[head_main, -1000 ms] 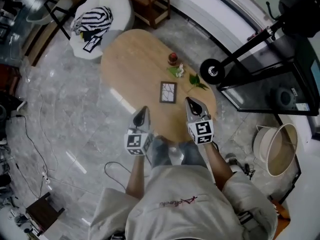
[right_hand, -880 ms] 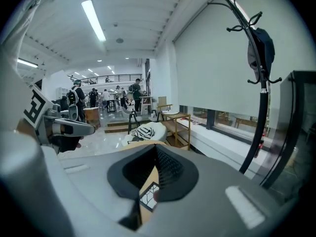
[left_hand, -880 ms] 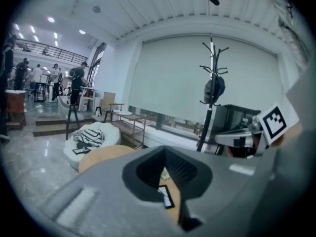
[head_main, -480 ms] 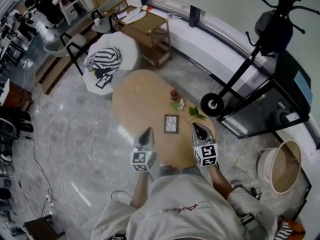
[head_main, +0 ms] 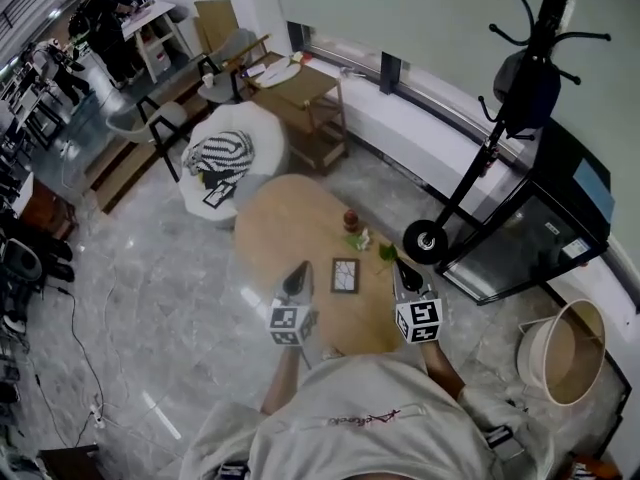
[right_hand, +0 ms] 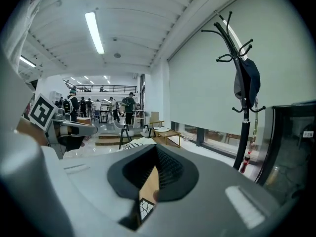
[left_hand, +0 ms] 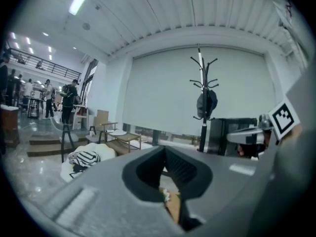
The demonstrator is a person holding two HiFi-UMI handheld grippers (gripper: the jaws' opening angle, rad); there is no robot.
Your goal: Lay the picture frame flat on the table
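The picture frame (head_main: 345, 275) is dark-rimmed with a white branching pattern. It lies flat on the oval wooden table (head_main: 280, 233), near its front half. My left gripper (head_main: 299, 269) hangs shut over the table's near edge, to the left of the frame and apart from it. At the frame's right, my right gripper (head_main: 401, 266) is shut too, with nothing in it. In the right gripper view, a corner of the frame (right_hand: 144, 209) shows below the closed jaws of the right gripper (right_hand: 157, 153). The left gripper (left_hand: 165, 151) points level across the room.
A small red pot (head_main: 350, 219) and green sprigs (head_main: 386, 254) lie on the table beyond the frame. A white chair with a striped cushion (head_main: 222, 154) stands at the far left. A coat stand (head_main: 523, 83) with a wheeled base (head_main: 421, 241) and a round basket (head_main: 565, 353) are at the right.
The head camera has risen and tipped up, so the table and both grippers look smaller and more of the room shows. The frame stays flat; both grippers stay shut beside it.
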